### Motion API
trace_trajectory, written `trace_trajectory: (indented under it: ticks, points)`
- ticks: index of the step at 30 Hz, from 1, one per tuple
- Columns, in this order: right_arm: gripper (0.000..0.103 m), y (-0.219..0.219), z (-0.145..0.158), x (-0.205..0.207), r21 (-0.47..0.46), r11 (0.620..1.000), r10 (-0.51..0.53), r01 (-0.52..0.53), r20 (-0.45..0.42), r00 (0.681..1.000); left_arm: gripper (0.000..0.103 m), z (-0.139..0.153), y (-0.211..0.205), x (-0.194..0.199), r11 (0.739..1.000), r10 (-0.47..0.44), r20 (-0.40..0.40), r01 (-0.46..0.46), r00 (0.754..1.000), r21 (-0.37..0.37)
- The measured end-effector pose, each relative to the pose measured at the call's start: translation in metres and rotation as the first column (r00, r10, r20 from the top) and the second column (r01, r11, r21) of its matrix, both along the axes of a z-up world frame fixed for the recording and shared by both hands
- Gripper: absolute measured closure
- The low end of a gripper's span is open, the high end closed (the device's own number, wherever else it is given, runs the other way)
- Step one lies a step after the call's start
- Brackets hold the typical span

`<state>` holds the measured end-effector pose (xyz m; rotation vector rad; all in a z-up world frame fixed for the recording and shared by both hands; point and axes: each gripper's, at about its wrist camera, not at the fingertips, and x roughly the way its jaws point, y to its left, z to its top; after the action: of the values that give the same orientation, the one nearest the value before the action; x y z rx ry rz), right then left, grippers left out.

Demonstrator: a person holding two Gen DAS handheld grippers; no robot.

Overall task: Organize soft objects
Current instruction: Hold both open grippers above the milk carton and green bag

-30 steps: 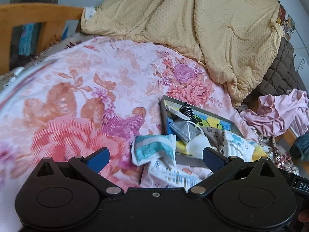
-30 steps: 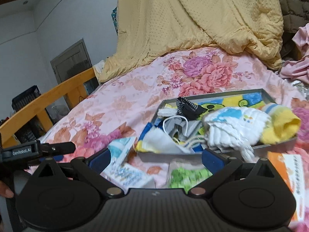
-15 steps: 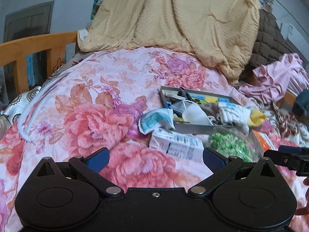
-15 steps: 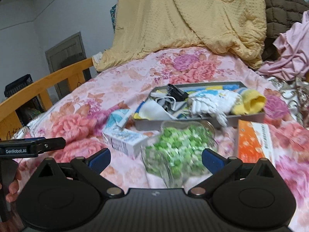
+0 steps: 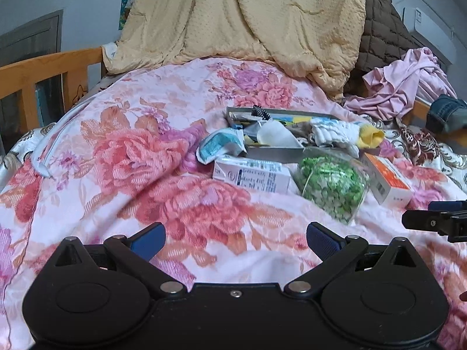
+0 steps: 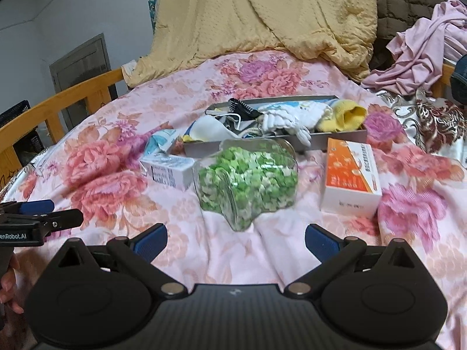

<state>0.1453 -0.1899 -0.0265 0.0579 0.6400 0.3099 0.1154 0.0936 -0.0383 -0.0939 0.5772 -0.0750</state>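
Left wrist view: the left gripper point(image 5: 235, 237) hangs over the floral bedspread point(image 5: 146, 151), its blue pads spread wide and holding nothing. Right wrist view: the right gripper point(image 6: 235, 239) is likewise wide and empty, just short of a clear jar of green bits point(image 6: 248, 179) lying on its side. Behind the jar a grey tray point(image 6: 341, 138) holds the soft things: a white glove point(image 6: 287, 119), a yellow sock point(image 6: 346, 115), a face mask point(image 6: 211, 128). A white box point(image 6: 170, 170) and an orange box point(image 6: 350, 178) flank the jar.
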Motion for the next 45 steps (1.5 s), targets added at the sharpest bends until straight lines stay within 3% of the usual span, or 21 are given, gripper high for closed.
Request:
trace_trajectory:
  ticks: [29,40,45]
  points:
    - [0.0,0.015,0.009,0.022,0.01,0.998,0.053,-0.054,0.051,0.997,0.001,0.009,-0.004,0.014,0.999,0.03,0.021,-0.03,0.999,-0.012]
    - [0.0,0.041,0.02,0.061,-0.03,0.986,0.165,-0.162,0.102,0.981,0.001,0.024,0.003,0.047,0.999,0.032,0.036,-0.031,0.999,-0.035]
    - [0.001,0.057,0.018,0.087,-0.07,0.967,0.251,-0.243,0.138,0.958,0.001,0.028,0.008,0.072,1.0,0.0,0.042,0.001,0.999,-0.018]
